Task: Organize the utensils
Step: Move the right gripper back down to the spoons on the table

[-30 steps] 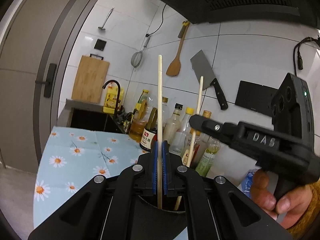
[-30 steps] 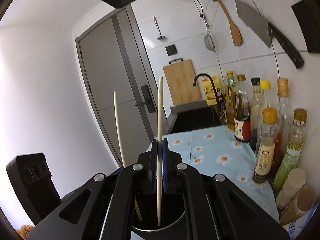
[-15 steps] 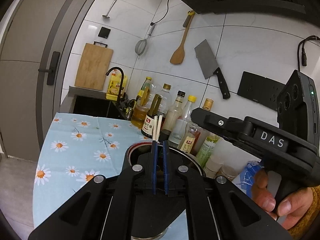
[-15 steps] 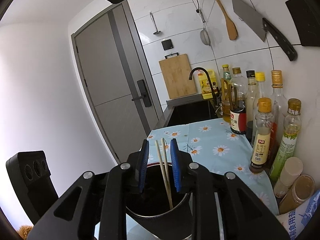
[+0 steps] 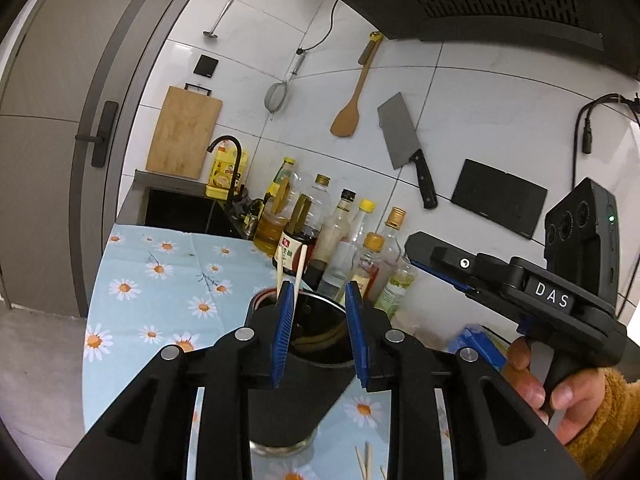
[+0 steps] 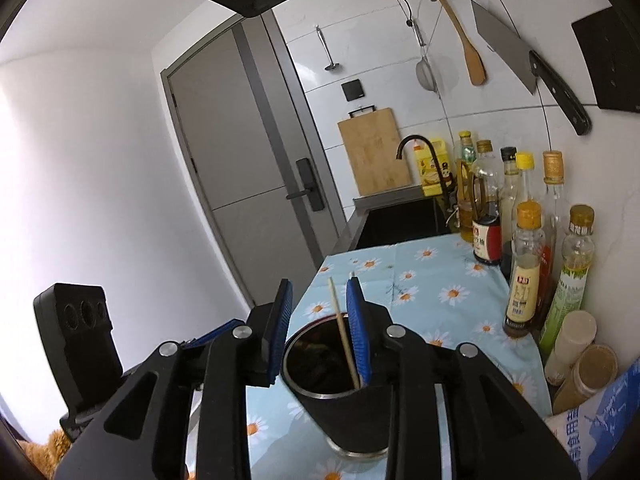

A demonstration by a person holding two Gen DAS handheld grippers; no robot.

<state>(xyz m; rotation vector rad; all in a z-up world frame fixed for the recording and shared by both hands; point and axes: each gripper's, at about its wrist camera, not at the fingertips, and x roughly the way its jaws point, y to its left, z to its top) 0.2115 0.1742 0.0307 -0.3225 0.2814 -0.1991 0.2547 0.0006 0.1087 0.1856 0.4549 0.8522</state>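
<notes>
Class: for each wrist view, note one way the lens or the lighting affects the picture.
Left wrist view: fisheye bends the wall tile lines and door frame into curves. Right wrist view: the white wall at left is washed out; dark vignette rings both.

Pale wooden chopsticks (image 6: 345,336) stand in a matt black holder (image 6: 352,412) with a shiny metal rim.

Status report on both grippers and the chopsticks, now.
Left gripper and right gripper open, jaws just spread, empty. Chopsticks standing loose in black holder. Loose sticks on the cloth. Nothing blocking.
</notes>
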